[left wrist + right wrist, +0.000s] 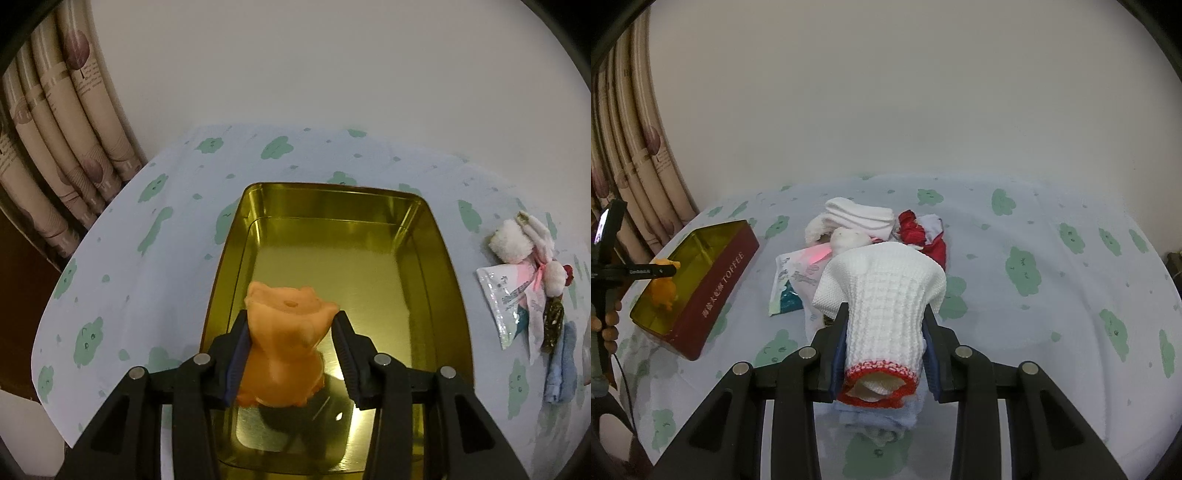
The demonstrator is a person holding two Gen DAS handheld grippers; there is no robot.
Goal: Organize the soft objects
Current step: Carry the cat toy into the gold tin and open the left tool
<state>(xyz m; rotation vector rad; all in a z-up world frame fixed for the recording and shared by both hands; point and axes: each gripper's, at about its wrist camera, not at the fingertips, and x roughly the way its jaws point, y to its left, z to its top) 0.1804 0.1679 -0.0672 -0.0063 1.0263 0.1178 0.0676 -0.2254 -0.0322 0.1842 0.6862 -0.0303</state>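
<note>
Left wrist view: the left hand-held gripper point(291, 343) pinches a soft orange animal-shaped toy point(286, 343) above the near end of the open gold-lined rectangular tin point(436, 236), which rests on the worktop covered by a pale blue cloth with green cloud prints point(147, 258). At 3 o'clock of the tin lies a heap of soft items — white plush, foil packet, blue cloth point(532, 280).

Right wrist view: the right hand-held gripper point(884, 343) is pressed onto a white knitted glove with a red cuff point(882, 306); the tin stands at 9 o'clock.
</note>
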